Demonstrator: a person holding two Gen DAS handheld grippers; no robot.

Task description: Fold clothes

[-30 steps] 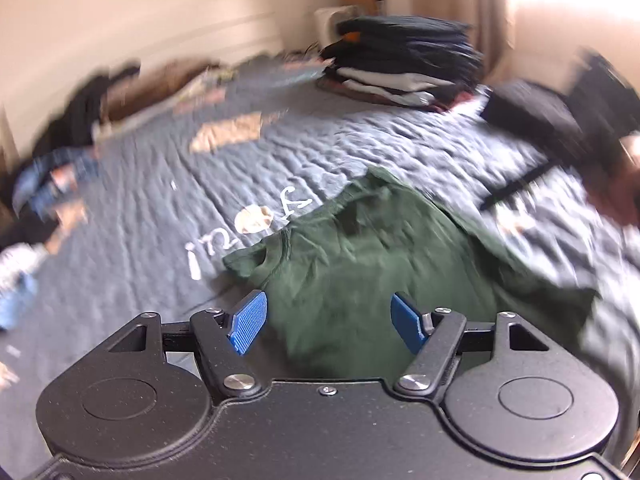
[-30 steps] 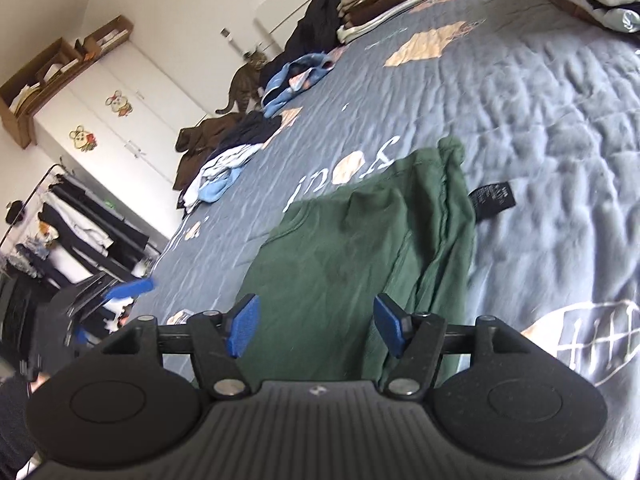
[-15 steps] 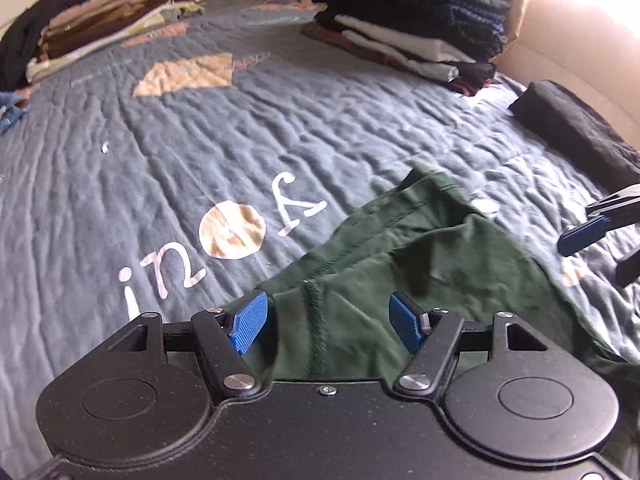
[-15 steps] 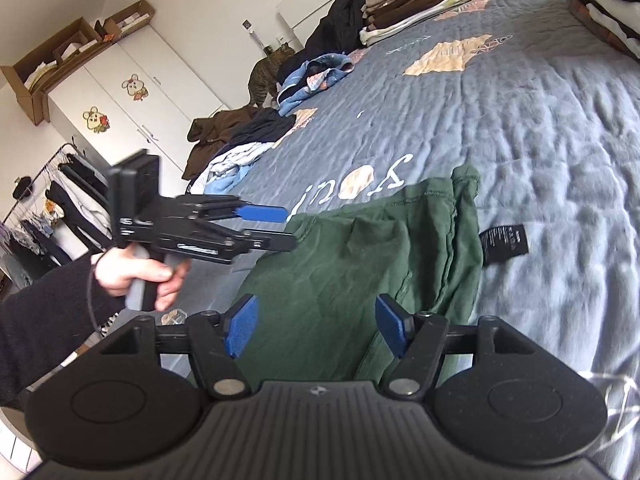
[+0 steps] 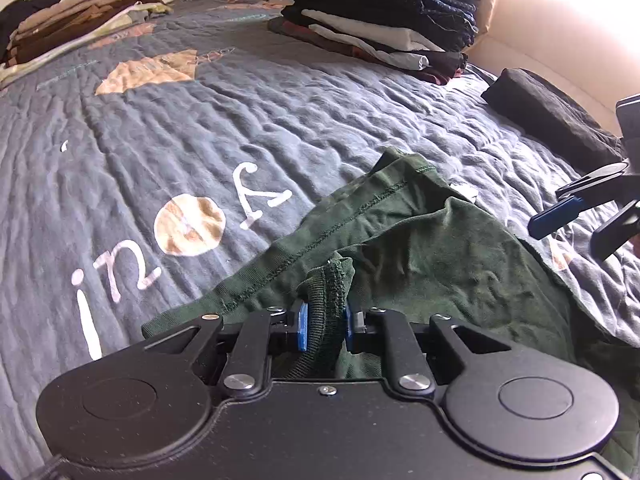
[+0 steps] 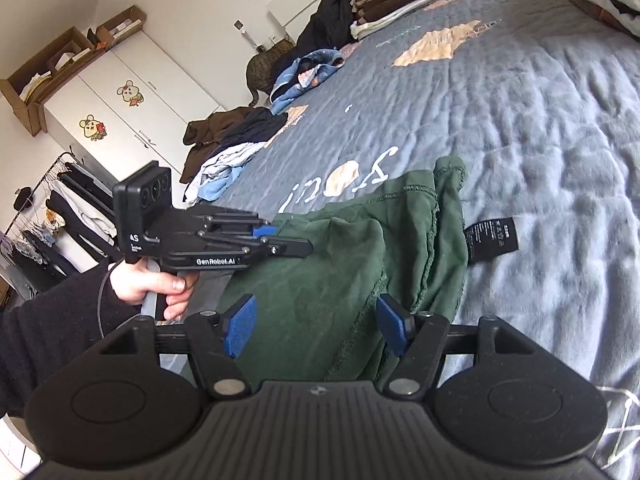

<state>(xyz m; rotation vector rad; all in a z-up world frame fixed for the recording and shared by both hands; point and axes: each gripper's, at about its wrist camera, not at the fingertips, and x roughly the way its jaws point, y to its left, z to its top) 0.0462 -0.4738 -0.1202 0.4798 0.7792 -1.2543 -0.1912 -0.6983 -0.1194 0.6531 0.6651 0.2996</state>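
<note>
1. The green T-shirt lies rumpled on the bed, toward its near edge, partly doubled over itself. A black care label sticks out on the quilt beside it.
2. My left hand-held gripper is closing its jaws, with a bunched ribbed fold of the shirt between the blue pads. It looks like the collar band, and the cloth is already pinched. I judge this grip is meant to give me one anchor point for lifting and spreading the shirt.
3. My right hand-held gripper hangs spread wide over the shirt's near hem, gripping nothing. Fabric lies under the jaws, not between the pads. It is held low and ready, likely to take a second point.
4. In the right wrist view my left hand holds its tool low over the shirt's left side, angled down into the cloth.
5. Folded stacks sit at the far corner of the bed, with more along the far edge. The finished pieces go there, I take it.
6. Unfolded clothes lie heaped along the bed's left edge, so there is work left.
</note>
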